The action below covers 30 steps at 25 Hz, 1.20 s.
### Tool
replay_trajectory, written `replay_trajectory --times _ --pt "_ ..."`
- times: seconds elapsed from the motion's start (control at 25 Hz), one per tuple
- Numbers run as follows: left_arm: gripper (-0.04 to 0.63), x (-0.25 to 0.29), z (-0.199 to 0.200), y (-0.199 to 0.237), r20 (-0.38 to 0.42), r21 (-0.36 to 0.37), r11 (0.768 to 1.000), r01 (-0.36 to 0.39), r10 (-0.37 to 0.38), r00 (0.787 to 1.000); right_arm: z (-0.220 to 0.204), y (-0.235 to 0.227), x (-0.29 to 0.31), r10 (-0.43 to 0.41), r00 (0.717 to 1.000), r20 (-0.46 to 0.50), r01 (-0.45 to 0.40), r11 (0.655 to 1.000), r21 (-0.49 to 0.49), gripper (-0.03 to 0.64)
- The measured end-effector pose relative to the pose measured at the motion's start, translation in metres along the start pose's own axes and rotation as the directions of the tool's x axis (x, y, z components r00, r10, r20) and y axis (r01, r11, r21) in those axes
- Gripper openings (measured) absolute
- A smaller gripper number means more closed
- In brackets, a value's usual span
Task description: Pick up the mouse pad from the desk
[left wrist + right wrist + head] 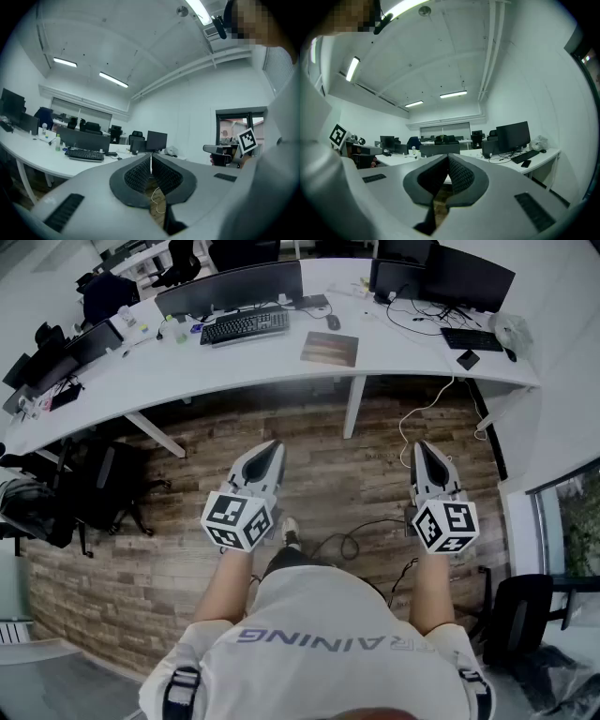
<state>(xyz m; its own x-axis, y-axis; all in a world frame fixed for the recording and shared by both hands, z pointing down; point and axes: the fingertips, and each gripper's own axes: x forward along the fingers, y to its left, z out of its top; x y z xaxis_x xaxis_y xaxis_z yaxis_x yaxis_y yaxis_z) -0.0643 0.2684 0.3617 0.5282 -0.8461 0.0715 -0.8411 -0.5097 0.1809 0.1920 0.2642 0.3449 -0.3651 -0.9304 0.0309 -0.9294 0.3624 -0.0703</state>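
Observation:
The mouse pad (pixel 329 349) is a brown rectangle lying flat on the long white desk (pixel 187 367), near a dark mouse (pixel 332 322) and to the right of a black keyboard (pixel 245 325). My left gripper (pixel 274 448) and right gripper (pixel 424 448) are held level over the wooden floor, side by side, both well short of the desk's edge. The left gripper (pixel 151 157) has its jaws closed tip to tip with nothing between them. The right gripper (pixel 448 157) is likewise shut and empty. The pad is hidden behind the jaws in both gripper views.
Monitors (pixel 230 287) stand along the desk's back. A second keyboard (pixel 472 338) and a phone (pixel 468 359) lie at the right end. A white desk leg (pixel 353 407) stands ahead. Black chairs (pixel 103 486) sit left, another chair (pixel 516 615) lower right, cables (pixel 356 540) on the floor.

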Motion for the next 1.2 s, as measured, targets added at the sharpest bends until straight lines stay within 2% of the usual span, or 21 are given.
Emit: replay_trajectory --times 0.8,1.2 --pt "0.037 0.025 -0.002 0.019 -0.027 -0.009 1.000 0.010 -0.010 1.000 -0.007 -0.009 0.029 -0.033 0.999 0.015 0.032 0.999 0.022 0.023" --pt "0.037 0.061 -0.003 0.068 -0.031 -0.030 0.999 0.015 -0.016 0.999 -0.014 -0.008 0.088 -0.014 1.000 0.009 0.014 0.999 0.050 0.023"
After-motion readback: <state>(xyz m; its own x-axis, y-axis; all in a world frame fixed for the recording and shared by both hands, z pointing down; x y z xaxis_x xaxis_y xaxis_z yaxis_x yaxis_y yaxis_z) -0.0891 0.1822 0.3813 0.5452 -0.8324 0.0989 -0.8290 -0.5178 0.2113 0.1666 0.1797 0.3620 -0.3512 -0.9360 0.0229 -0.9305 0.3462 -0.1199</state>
